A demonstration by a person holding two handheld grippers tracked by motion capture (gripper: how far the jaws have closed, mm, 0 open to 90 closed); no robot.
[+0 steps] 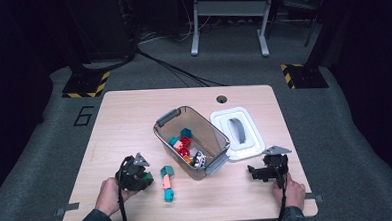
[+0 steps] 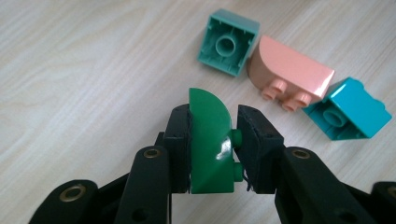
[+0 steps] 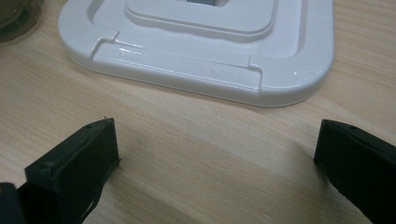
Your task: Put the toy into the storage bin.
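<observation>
My left gripper (image 2: 212, 122) is shut on a green rounded brick (image 2: 210, 140), its pads pressing both sides just above the wooden table (image 1: 124, 113). From the high view that gripper (image 1: 136, 174) sits at the front left. Just beyond it lie three loose bricks: a mint-green one (image 2: 228, 43), a pink rounded one (image 2: 289, 72) and a cyan one (image 2: 348, 109), which form a short row (image 1: 166, 183) on the table. At the front right my right gripper (image 1: 254, 172) rests open, nothing between its jaws (image 3: 217, 144), in front of the white lid (image 3: 210, 46).
A clear plastic bin (image 1: 212, 132) with grey handles stands mid-table and holds several coloured bricks. Its white lid (image 1: 250, 138) with a grey handle lies flat to the bin's right. A cable hole (image 1: 221, 99) is near the far edge.
</observation>
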